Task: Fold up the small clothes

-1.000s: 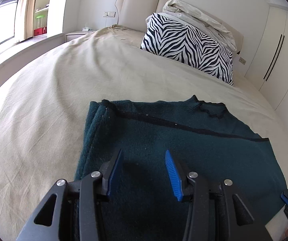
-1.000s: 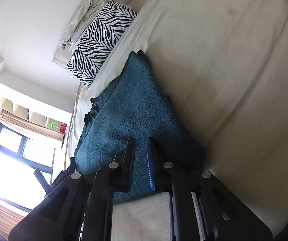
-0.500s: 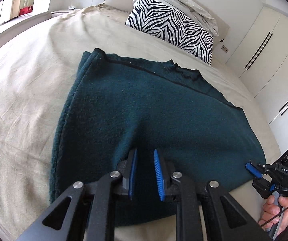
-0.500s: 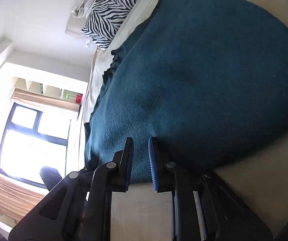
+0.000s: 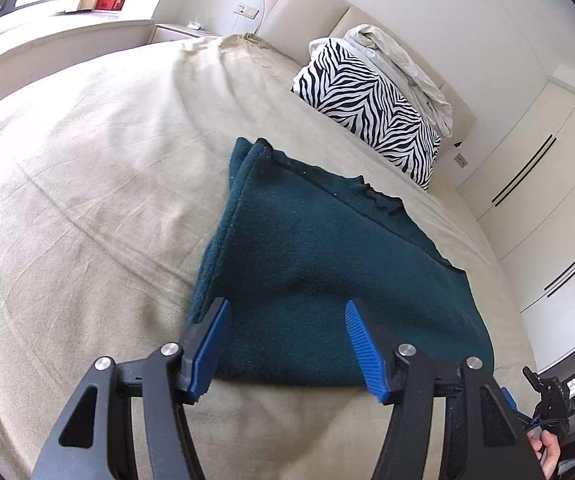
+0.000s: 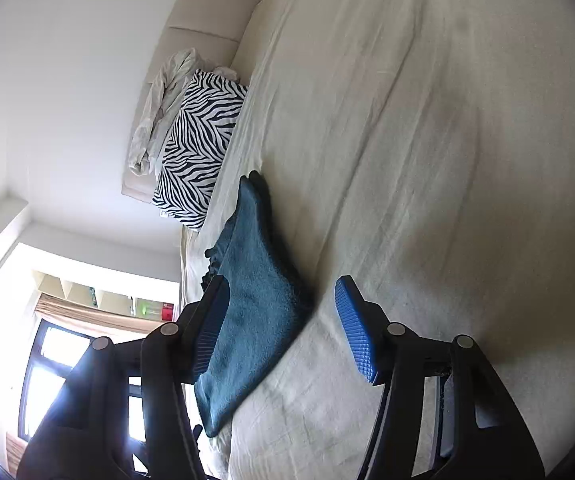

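Observation:
A dark teal fleece garment (image 5: 327, 264) lies folded flat on the beige bed sheet (image 5: 87, 200), its dark-trimmed edge on the far side. My left gripper (image 5: 287, 344) hovers at the garment's near fold. Its jaws are opening and the blue pads (image 5: 211, 344) stand apart from the cloth, gripping nothing. In the rolled right wrist view, the garment (image 6: 255, 320) is seen edge-on, with its right side lying beyond my right gripper (image 6: 281, 320). Those jaws are also opening, and the pads are clear of the cloth. The right gripper (image 5: 547, 396) and a hand (image 5: 543, 450) also show at the lower right of the left wrist view.
A zebra-print pillow (image 5: 371, 108) and a rumpled white duvet (image 5: 403, 64) lean on the padded headboard (image 5: 307, 4). White wardrobe doors (image 5: 547, 200) stand to the right. A window ledge and nightstand (image 5: 175, 32) are at the far left. Bare sheet (image 6: 447, 160) spreads around the garment.
Half a second ago both grippers were nearly shut at the garment's near edge. Now both have opened wide and drawn back, and the garment rests folded on the sheet.

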The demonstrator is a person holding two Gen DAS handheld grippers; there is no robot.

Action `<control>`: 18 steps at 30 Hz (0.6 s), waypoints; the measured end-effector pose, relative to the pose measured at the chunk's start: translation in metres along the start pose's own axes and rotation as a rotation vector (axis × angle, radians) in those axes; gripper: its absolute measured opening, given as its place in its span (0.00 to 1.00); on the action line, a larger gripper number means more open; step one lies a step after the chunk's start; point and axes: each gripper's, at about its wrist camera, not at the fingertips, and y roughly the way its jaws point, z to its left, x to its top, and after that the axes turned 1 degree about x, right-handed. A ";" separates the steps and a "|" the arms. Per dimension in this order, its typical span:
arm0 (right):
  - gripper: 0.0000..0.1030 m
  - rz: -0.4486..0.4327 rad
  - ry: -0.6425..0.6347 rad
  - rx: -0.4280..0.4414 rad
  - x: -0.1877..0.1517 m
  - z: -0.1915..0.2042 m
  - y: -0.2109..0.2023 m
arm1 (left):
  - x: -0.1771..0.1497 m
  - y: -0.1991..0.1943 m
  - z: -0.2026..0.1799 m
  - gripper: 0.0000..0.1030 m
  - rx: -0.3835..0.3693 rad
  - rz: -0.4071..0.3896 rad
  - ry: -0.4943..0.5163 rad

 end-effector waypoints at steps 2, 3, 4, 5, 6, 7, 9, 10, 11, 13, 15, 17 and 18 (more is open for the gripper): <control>0.53 0.053 -0.005 0.005 -0.010 0.012 0.015 | 0.003 0.007 -0.019 0.62 -0.031 0.017 0.037; 0.53 0.078 -0.004 -0.005 -0.018 0.020 0.031 | 0.004 0.012 -0.027 0.62 -0.038 0.022 0.048; 0.53 0.099 0.002 -0.033 -0.025 0.023 0.043 | 0.005 0.018 -0.033 0.62 -0.042 0.030 0.054; 0.53 0.114 0.021 -0.068 -0.030 0.023 0.055 | 0.005 0.025 -0.038 0.62 -0.044 0.040 0.055; 0.53 0.122 0.047 -0.085 -0.034 0.022 0.066 | 0.006 0.032 -0.042 0.62 -0.049 0.051 0.053; 0.53 0.129 0.066 -0.098 -0.038 0.019 0.077 | 0.006 0.039 -0.047 0.62 -0.055 0.062 0.052; 0.53 0.114 0.094 -0.126 -0.040 0.019 0.087 | 0.007 0.053 -0.054 0.63 -0.060 0.088 0.057; 0.53 0.098 0.117 -0.116 -0.039 0.017 0.089 | 0.008 0.060 -0.058 0.62 -0.060 0.099 0.060; 0.53 0.081 0.139 -0.097 -0.036 0.016 0.091 | 0.009 0.067 -0.062 0.62 -0.065 0.108 0.066; 0.53 0.046 0.168 -0.093 -0.029 0.015 0.097 | 0.013 0.080 -0.069 0.62 -0.067 0.125 0.072; 0.53 0.029 0.194 -0.096 -0.024 0.013 0.105 | 0.018 0.091 -0.076 0.62 -0.086 0.137 0.080; 0.53 0.020 0.193 -0.116 -0.020 0.016 0.114 | 0.021 0.103 -0.082 0.62 -0.086 0.143 0.095; 0.54 0.014 0.184 -0.127 -0.019 0.019 0.117 | 0.020 0.109 -0.083 0.62 -0.083 0.152 0.095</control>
